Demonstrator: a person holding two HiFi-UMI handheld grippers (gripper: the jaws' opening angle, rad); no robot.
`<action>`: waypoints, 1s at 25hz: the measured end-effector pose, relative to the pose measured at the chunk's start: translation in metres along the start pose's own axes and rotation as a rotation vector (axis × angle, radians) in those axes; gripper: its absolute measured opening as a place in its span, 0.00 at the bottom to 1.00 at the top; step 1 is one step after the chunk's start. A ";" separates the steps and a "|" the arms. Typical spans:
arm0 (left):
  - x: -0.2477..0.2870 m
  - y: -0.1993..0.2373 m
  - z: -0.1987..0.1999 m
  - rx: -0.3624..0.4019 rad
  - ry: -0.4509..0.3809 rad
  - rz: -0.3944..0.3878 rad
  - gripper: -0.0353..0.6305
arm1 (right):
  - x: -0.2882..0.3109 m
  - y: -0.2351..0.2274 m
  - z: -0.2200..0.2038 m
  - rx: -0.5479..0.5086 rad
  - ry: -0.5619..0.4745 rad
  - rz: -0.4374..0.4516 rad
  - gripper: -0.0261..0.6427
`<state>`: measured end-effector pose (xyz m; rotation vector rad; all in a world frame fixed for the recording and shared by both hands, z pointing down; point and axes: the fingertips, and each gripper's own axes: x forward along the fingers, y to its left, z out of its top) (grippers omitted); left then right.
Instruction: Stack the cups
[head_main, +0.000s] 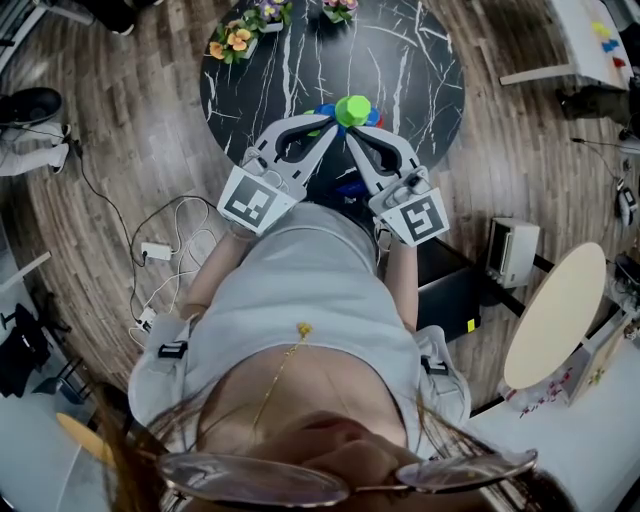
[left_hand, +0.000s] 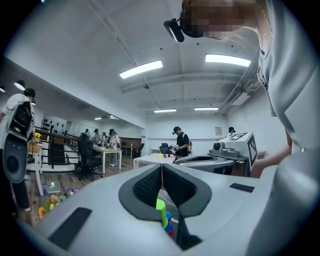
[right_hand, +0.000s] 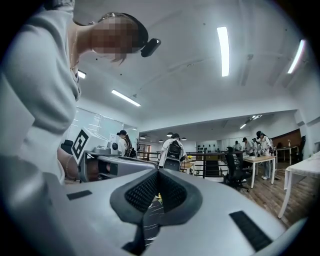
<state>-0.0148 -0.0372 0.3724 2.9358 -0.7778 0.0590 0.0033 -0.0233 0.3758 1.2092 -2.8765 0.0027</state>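
- The person's pale shirt (head_main: 300, 290) fills the foreground, with both arms reaching forward.
- A round black marble-veined table (head_main: 410, 70) stands on the wood floor.
- The left gripper (head_main: 333, 124) and right gripper (head_main: 349, 130) are level, with their tips converging. Each has its jaws pressed together on nothing.
- The stack of cups (head_main: 352, 110), green over blue and red, sits on the table just below those tips.
- Small flower pots (head_main: 235, 40) line the far rim.

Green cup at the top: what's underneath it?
Under the green cup, blue cup rims peek out, with a red cup lower down. How many cups it covers can't be seen.
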 end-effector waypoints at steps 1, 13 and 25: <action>0.001 -0.001 0.000 0.000 0.002 -0.002 0.10 | 0.000 0.000 0.000 0.000 0.003 -0.002 0.07; 0.005 -0.007 -0.005 -0.003 0.018 -0.018 0.10 | -0.007 -0.004 0.000 -0.001 0.008 -0.016 0.06; 0.006 -0.007 -0.008 0.006 0.028 -0.023 0.10 | -0.013 -0.012 -0.001 -0.018 0.017 -0.036 0.06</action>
